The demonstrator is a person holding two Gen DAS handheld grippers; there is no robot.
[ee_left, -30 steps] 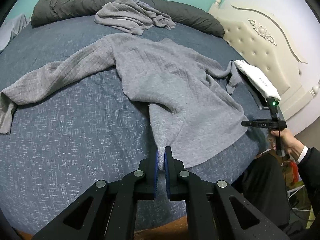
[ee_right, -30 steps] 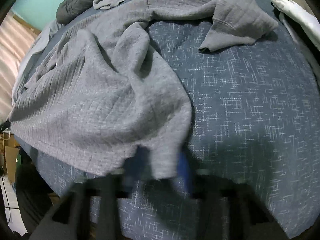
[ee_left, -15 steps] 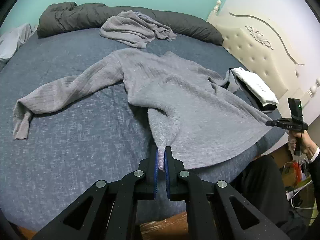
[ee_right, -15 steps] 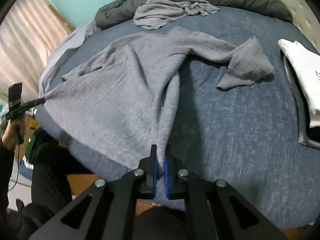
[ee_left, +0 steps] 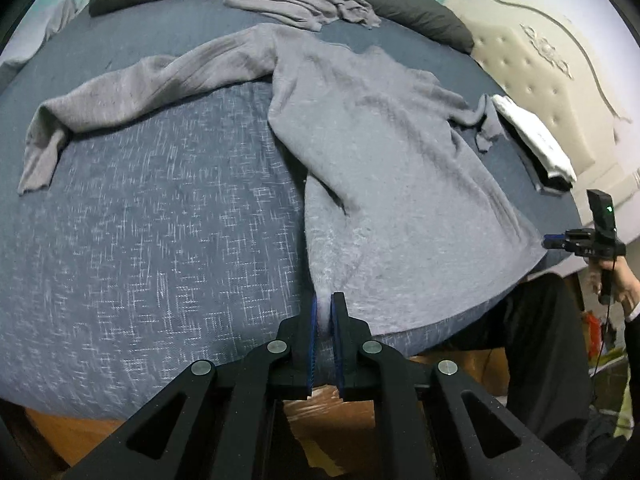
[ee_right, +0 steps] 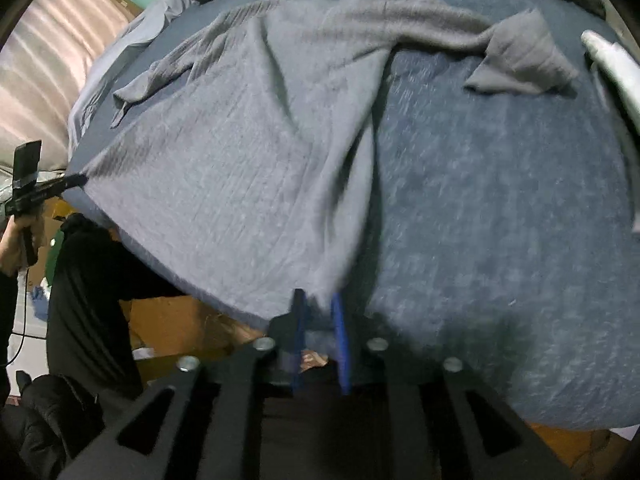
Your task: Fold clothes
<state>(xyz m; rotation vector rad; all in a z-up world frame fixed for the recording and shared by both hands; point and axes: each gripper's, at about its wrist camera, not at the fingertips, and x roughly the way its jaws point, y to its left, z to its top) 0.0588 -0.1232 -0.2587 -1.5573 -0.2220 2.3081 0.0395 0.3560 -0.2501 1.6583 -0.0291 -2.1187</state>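
Sweater (ee_left: 384,168) lies spread on the bed (ee_left: 160,240), long axis running away from both grippers, hem stretched between left gripper (ee_left: 324,312), clamped on 1 corner, and right gripper (ee_right: 318,306), slightly parted around the other

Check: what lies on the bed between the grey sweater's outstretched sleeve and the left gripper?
Only bare blue bedspread, per the left wrist view, between the sleeve and the left gripper.
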